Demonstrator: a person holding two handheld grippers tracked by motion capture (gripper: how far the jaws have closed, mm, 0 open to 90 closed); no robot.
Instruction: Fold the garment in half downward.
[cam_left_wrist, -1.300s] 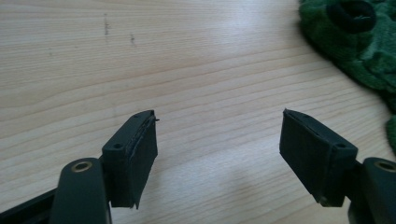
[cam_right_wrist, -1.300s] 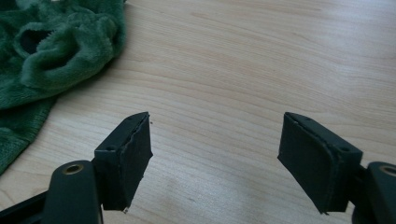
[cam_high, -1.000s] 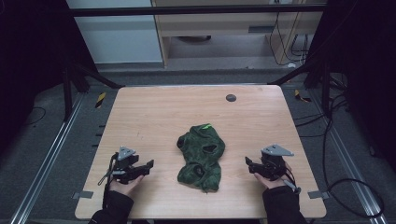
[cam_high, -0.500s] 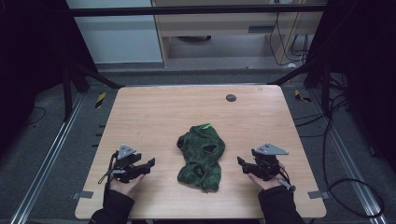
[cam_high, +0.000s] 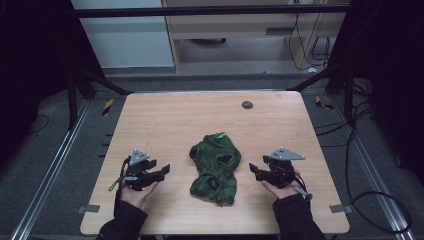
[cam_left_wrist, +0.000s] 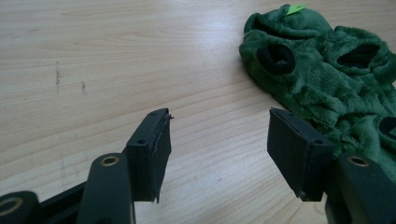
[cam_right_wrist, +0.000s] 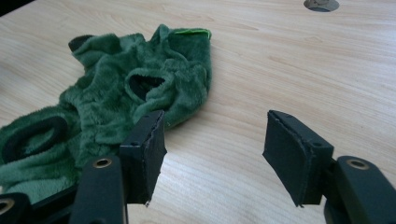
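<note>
High view: one green garment, two grippers.

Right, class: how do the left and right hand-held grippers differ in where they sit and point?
The left hand-held gripper sits left of the green garment, jaws pointing right; the right hand-held gripper sits on the garment's other side, jaws pointing left. The right one is closer to the garment. Both are open, empty, above the table.
</note>
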